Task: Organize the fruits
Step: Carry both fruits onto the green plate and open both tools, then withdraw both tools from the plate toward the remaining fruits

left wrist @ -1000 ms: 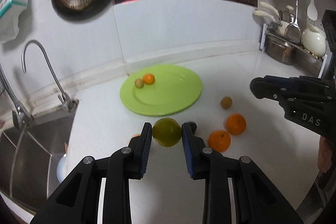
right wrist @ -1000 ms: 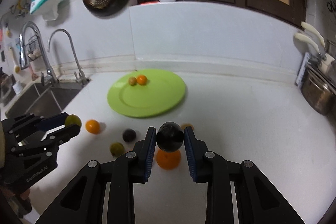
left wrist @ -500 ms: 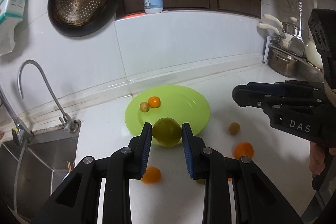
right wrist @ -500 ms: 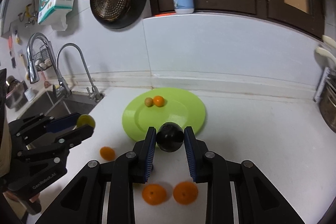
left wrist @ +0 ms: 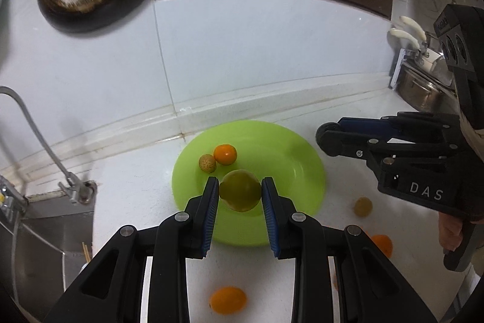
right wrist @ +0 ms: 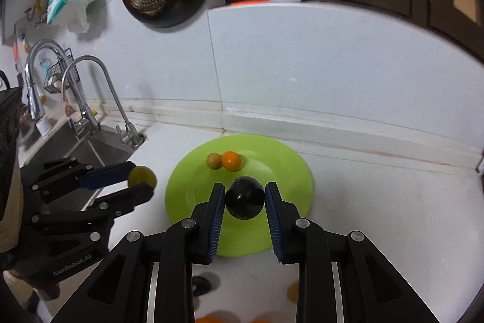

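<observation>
The left gripper point(left wrist: 240, 194) is clamping a yellow-green fruit point(left wrist: 240, 190) between its blue pads, and the right gripper point(right wrist: 245, 202) is pinching a dark, near-black fruit point(right wrist: 245, 197) the same way. Both fruits are hanging above the near part of the green plate point(left wrist: 299, 159), not touching it, which suggests each is being carried there to join the fruit already gathered. The grippers are pointing downward at a slant, probably so the fruits can be lowered onto the plate without rolling off its shallow rim.

On the plate, 2 pieces are sitting, touching each other near its far side: 1 small orange point(left wrist: 225, 154) and 1 smaller tan fruit point(left wrist: 207, 163). Loose on the white counter point(left wrist: 136, 186), the left wrist view is showing 1 orange fruit point(left wrist: 227, 299) below the gripper, 1 tan fruit point(left wrist: 363, 206) to the right of the plate and 1 orange one point(left wrist: 381, 244) partly hidden beside it. The right wrist view is hinting at more behind the fingers, too hidden to count.
</observation>
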The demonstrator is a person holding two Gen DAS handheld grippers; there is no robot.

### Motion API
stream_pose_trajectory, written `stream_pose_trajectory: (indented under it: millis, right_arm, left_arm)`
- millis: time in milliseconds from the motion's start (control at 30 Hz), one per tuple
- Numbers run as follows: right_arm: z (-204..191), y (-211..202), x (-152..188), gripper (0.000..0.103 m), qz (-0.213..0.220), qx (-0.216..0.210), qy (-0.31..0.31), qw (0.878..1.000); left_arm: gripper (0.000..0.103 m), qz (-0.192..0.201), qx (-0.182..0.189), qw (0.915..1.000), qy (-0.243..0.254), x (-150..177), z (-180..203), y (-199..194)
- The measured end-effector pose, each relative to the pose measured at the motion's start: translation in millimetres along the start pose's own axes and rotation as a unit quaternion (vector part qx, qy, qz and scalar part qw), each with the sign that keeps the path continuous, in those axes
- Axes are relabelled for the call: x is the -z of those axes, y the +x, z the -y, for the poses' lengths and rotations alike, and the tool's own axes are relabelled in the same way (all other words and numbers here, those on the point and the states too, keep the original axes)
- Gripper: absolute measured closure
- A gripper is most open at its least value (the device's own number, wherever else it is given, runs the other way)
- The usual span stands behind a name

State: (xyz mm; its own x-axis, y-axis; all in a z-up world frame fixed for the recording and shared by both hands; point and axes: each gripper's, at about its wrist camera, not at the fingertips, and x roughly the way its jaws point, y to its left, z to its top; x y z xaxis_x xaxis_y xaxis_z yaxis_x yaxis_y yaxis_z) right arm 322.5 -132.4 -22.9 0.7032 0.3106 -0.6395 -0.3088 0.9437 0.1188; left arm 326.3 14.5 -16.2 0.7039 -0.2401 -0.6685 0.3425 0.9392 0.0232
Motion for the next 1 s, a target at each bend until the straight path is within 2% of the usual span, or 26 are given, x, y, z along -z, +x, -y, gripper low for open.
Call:
stream_pose_trajectory:
  millis: [367, 667, 800, 867, 1000]
  right_arm:
    - [14.5, 59.2, -6.0, 0.074, -0.057, -0.022, 0.010, 0.998]
    - [18.6, 84.2, -2.5, 0.074, -0.089, -0.028, 0.012, 0.996]
    - [18.9, 84.7, -1.6, 0.074, -0.090, -0.021, 0.011, 0.996]
    - [18.8, 82.5, -1.2, 0.065, -0.088, -0.019, 0.012, 0.996]
    - [18.7, 72.8, -0.4, 0.065, -0.080, -0.010, 0.011, 0.997]
  left_arm:
    - [0.074, -0.066, 0.020, 0.9975, -0.013, -2.4, -15.3, 65.5]
    - [0.073, -0.096, 0.026, 0.9949, -0.020, 4.3, -17.4, 86.1]
    - [0.063, -0.092, 0.019, 0.9955, -0.017, 4.2, -17.5, 84.0]
    - [0.062, -0.087, 0.018, 0.9959, -0.017, 3.2, -18.1, 81.0]
    - [0.053, -0.073, 0.010, 0.9970, -0.025, 1.2, -19.0, 66.1]
